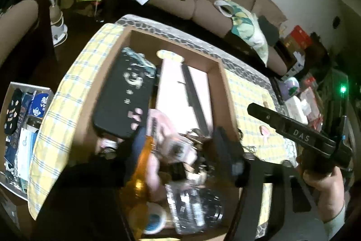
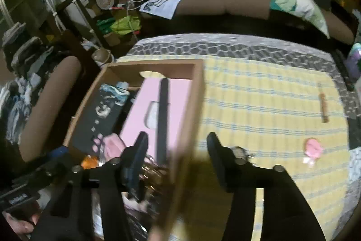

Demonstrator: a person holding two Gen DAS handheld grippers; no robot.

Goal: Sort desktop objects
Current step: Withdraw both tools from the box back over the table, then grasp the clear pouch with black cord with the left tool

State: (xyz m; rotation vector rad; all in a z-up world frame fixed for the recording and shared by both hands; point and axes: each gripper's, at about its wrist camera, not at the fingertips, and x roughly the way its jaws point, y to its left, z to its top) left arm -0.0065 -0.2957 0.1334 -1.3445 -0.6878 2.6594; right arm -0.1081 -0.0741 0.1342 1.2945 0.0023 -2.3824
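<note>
Careful: your right hand-held gripper (image 2: 178, 157), jaws spread and empty, straddles the cardboard box (image 2: 194, 105) wall and could snag it, while I can't tell the left hand-held gripper's (image 1: 178, 146) state.

table (image 2: 259, 49): grey cover with a dark honeycomb pattern | on it: yellow checked cloth (image 2: 259, 92) | on the cloth: brown cardboard box (image 2: 196, 92) at the left, brown stick (image 2: 323, 108) far right, pink thing (image 2: 313, 146) near it
</note>
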